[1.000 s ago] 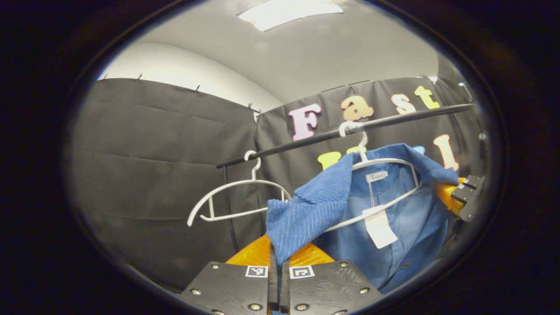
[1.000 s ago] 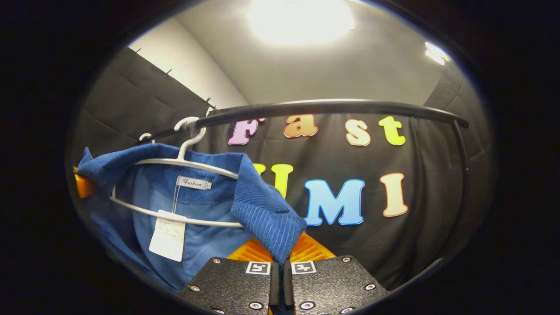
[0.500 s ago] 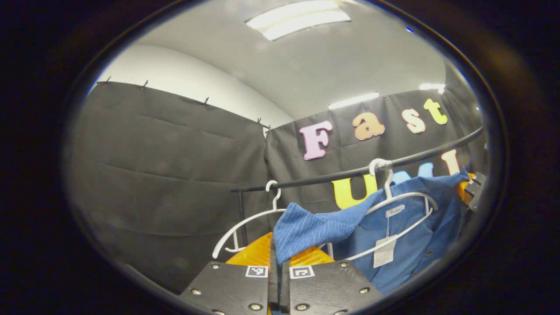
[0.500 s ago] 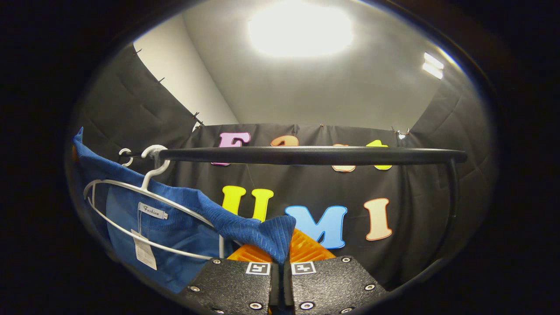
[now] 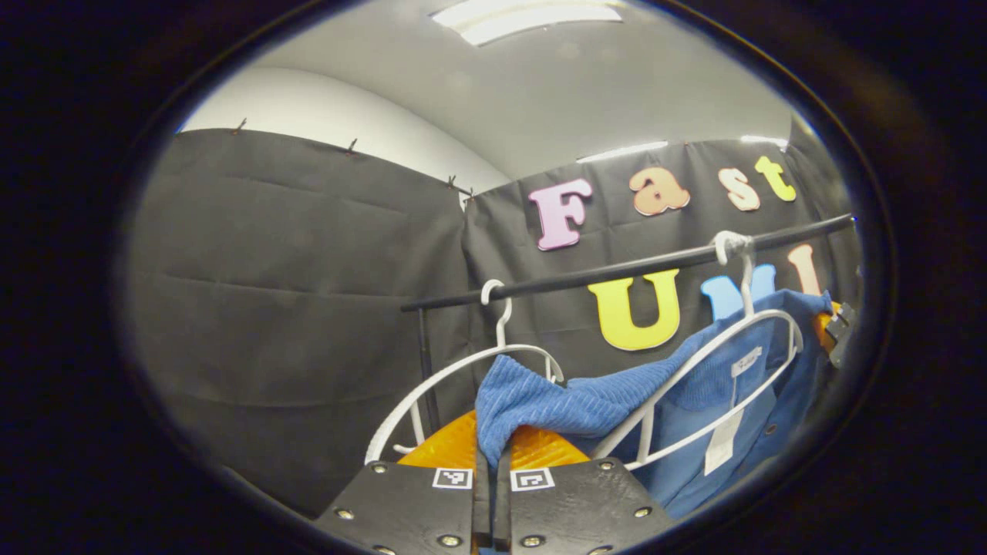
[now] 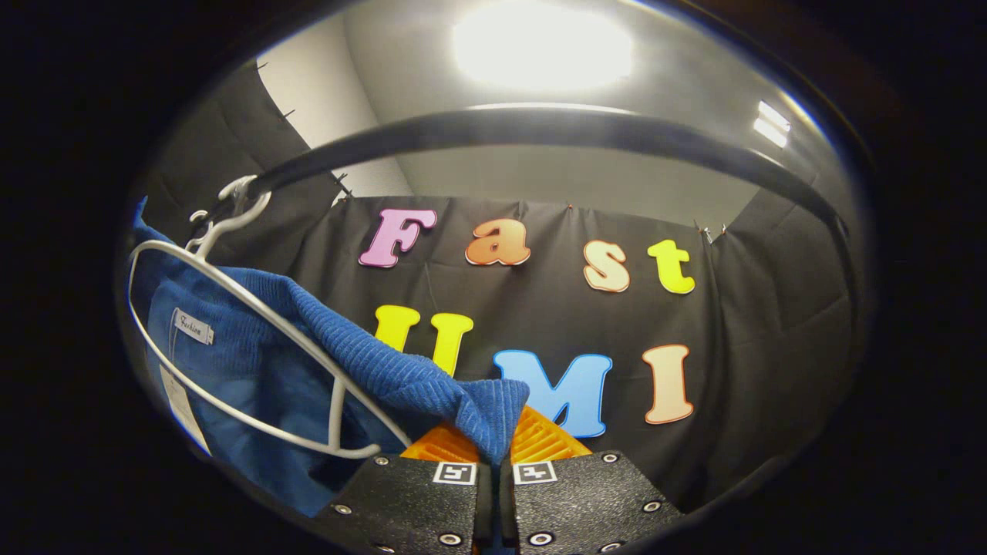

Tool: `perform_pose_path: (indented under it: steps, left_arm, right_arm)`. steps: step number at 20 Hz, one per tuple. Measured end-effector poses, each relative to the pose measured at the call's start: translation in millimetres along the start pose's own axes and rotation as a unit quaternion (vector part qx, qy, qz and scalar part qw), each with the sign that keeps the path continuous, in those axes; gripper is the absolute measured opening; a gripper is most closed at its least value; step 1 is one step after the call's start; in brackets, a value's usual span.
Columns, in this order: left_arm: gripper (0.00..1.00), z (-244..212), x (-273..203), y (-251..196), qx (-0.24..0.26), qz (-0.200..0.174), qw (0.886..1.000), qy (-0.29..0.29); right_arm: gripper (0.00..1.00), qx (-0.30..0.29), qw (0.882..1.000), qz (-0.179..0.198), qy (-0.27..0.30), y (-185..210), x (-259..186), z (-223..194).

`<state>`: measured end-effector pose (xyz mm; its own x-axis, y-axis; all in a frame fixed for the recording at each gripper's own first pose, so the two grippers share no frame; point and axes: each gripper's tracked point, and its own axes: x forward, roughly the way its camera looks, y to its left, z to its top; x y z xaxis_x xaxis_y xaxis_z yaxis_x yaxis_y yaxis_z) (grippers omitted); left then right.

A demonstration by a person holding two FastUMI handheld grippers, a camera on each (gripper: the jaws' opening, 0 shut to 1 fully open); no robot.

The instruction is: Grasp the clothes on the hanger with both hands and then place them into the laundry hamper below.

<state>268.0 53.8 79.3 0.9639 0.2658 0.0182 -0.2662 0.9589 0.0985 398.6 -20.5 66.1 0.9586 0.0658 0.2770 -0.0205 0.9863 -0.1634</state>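
2 white hangers, 1 blue garment, 1 rail.

The garment was blue, its collar ribbed in a deeper blue with fine lighter stripes, the body paler blue. Both hangers on the black rail were white. A white tag hung inside the garment.
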Motion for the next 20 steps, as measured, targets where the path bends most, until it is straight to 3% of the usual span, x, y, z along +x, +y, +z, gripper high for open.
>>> perform_pose_path:
  steps: [4, 9, 13, 15, 20]
  left_arm:
    - [0.02, -36, 8, -5, 0.002, -0.014, 0.999, 0.042]
    - [0.02, -73, 1, -7, -0.006, -0.028, 0.996, 0.083]
    - [0.03, -91, -2, -20, 0.018, -0.039, 0.995, 0.095]
    - [0.03, -91, 5, -30, 0.005, -0.045, 0.994, 0.096]
    - [0.03, -99, 5, -56, 0.021, -0.061, 0.994, 0.092]
  right_arm:
    - [0.03, 0.016, 0.998, 0.023, 0.060, 20, 3, -45]
    - [0.03, 0.050, 0.995, 0.035, 0.079, 25, 9, -56]
    - [0.03, 0.071, 0.996, 0.003, 0.054, 1, 22, -33]
    - [0.02, 0.077, 0.996, -0.021, 0.044, -11, 32, -25]
    - [0.03, 0.096, 0.989, -0.028, 0.105, -16, 32, -68]
